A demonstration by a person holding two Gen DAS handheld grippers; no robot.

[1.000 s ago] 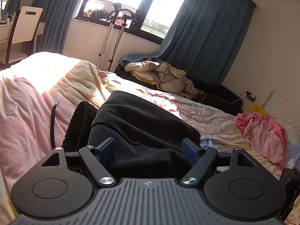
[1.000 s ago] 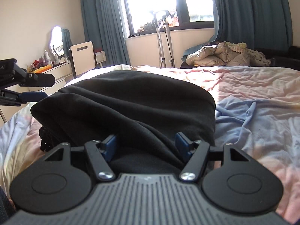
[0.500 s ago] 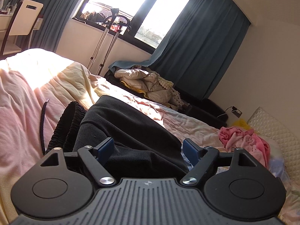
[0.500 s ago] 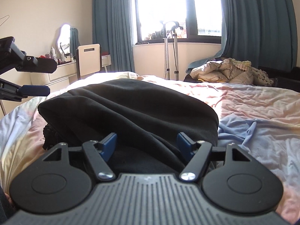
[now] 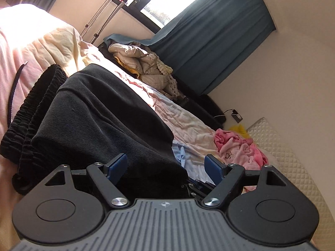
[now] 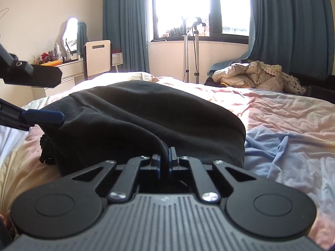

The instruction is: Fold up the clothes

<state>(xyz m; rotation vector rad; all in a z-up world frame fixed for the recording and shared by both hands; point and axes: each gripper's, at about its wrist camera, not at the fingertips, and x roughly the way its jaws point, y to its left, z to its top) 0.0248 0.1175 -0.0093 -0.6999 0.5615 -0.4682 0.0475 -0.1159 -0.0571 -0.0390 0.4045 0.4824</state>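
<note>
One pair of black sweatpants [image 6: 146, 115], already folded into a thick bundle, lies on the near part of a bed with a pink, cream and blue sheet [image 6: 282, 113]. The right gripper [image 6: 164, 159] has its blue pads pressed together, pinching a ridge of black cloth at the near edge. The left gripper [image 5: 165, 166] sits spread wide at the bundle's near left corner, gripping nothing, beside the ribbed waistband [image 5: 31, 113].

To fold well, the left gripper likely needs to pinch its corner too, catching every layer, so both lift evenly.

Elsewhere: one pink garment [image 5: 240, 148] far right near a quilted pillow [image 5: 282, 146], and one beige puffer jacket [image 6: 251, 75] beyond the bed.
</note>
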